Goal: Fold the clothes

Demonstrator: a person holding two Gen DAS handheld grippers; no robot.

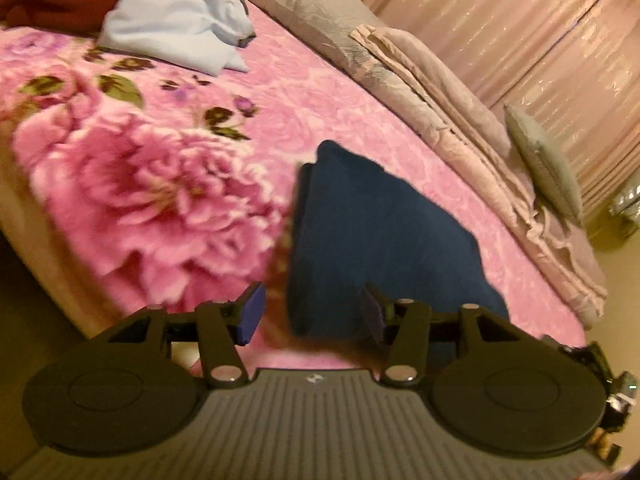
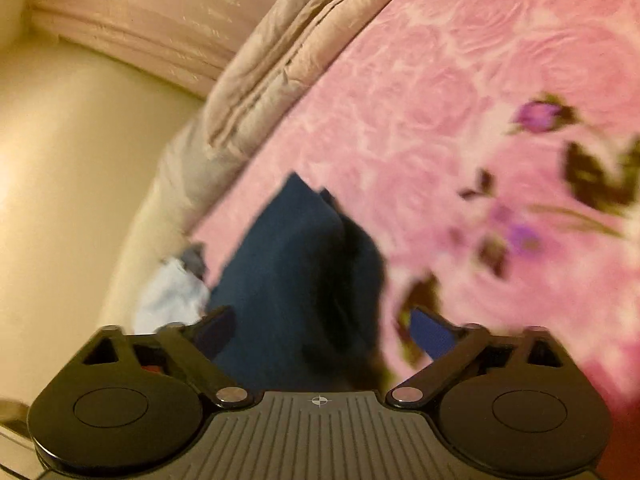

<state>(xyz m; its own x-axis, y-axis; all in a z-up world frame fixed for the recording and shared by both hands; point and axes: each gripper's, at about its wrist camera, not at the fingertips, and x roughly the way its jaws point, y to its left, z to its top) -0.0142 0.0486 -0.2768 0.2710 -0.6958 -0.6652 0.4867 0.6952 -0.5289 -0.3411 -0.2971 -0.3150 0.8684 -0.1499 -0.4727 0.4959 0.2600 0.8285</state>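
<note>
On the bed's pink floral blanket lies a navy garment, folded into layers, its long axis running away from both tongs. Left tongs are spread, empty, straddling its near edge; right tongs likewise gape over it. Open blanket lies leftward; the rumpled beige quilt crowds the right.

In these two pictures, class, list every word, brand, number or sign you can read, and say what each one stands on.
No words or numbers can be read in either view.
Left tool: a small round emblem on the grey ribbed body, too small to read.
Right tool: a small crosshair mark on its ribbed body, no lettering.
Navy garment, floral bedspread: no label or text visible.
</note>
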